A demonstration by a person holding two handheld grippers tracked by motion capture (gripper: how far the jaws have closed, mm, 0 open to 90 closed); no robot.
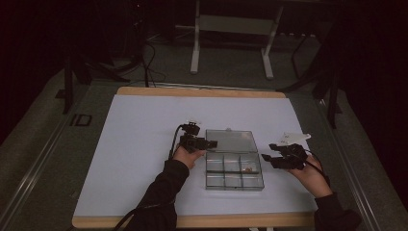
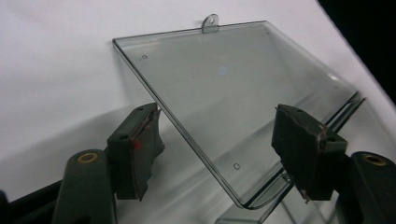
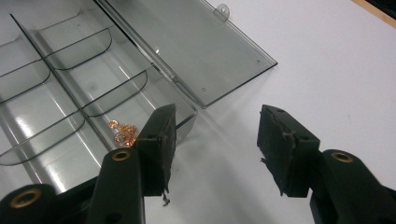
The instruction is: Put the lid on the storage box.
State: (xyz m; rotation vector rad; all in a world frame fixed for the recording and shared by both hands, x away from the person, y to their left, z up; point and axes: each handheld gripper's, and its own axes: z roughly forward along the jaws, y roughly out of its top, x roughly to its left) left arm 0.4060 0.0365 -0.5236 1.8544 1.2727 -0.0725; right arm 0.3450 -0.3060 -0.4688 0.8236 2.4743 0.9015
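Compartment box [image 1: 234, 172] of clear plastic lies on the white sheet [image 1: 130, 159] covering the counter, between the person's 2 hands. Its lid [image 1: 230, 141] is swung fully open and rests flat on the sheet beyond the tray, with a small hanging tab [image 2: 210, 22] at its far edge. We count 6 compartments in 2 rows of 3. A small heap of copper-coloured rings [image 3: 122, 132] sits in the right compartment of the far row, close to the hinge; the other compartments look bare.

The left gripper [image 1: 210, 143] hovers at the lid's left edge. In the left gripper view its jaws stand apart, straddling the near corner of the lid, and we cannot tell whether either pad touches the plastic. The right gripper [image 1: 267, 159] hangs just beside the box's right wall, with its jaws likewise apart and nothing between them; they point at bare sheet next to the ring compartment. A white piece [image 1: 294, 138] lies on the sheet beyond that hand; we cannot tell what it is.

We judge the work in hand to be closing the lid or reaching the rings. The box is light and nothing pins it down, so a push on the lid corner could slide the whole tray. A sudden tilt could spill the rings over the low dividers.
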